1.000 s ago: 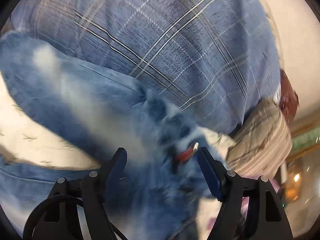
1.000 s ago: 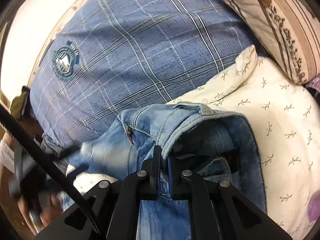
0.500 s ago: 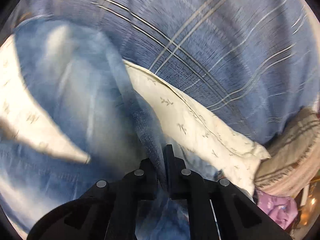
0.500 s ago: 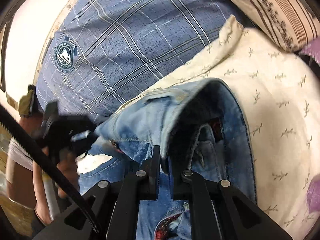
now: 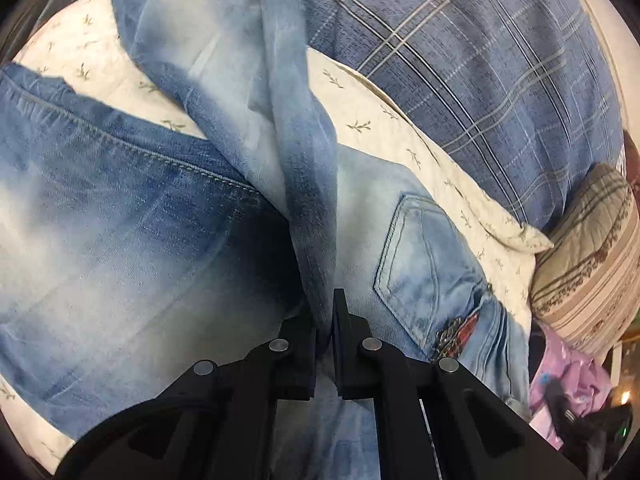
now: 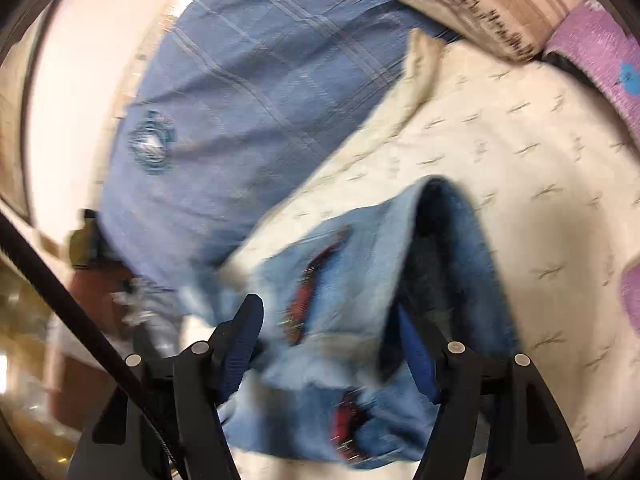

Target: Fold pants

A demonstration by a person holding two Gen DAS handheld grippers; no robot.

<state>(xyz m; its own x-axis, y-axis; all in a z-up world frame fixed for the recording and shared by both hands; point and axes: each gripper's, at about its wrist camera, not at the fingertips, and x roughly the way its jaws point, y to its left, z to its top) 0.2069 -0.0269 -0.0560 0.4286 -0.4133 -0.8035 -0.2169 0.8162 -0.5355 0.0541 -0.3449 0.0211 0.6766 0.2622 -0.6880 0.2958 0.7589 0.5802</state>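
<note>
Risk, nearest first: the left gripper (image 5: pixel 325 344) is clenched on a thin ridge of the faded light-blue denim pants (image 5: pixel 132 240), and the pinch looks shallow. If the cloth slips out, the raised ridge is likely to collapse and the fold line would be lost. The right gripper (image 6: pixel 332 344) is opening; the waistband end of the pants (image 6: pixel 400 272) lies between its fingers, but the pads do not press on it, so that end is released and may slump or spread crooked across the cream leaf-print quilt (image 6: pixel 500 152).

Location: the pants lie on the quilt, one back pocket (image 5: pixel 416 256) facing up just right of the clenched ridge, a leg running toward the far left.

Farther off, the quilt overlies a blue plaid cover (image 5: pixel 500 60). A loose quilt edge could drag along with the denim.

Visibility limits: the right wrist view is motion-blurred, so seams and the red patch detail cannot be read. The leg hems are cut off. A striped beige pillow (image 5: pixel 588 256) and purple cloth (image 5: pixel 568 380) sit at the far right, partly out of frame.
</note>
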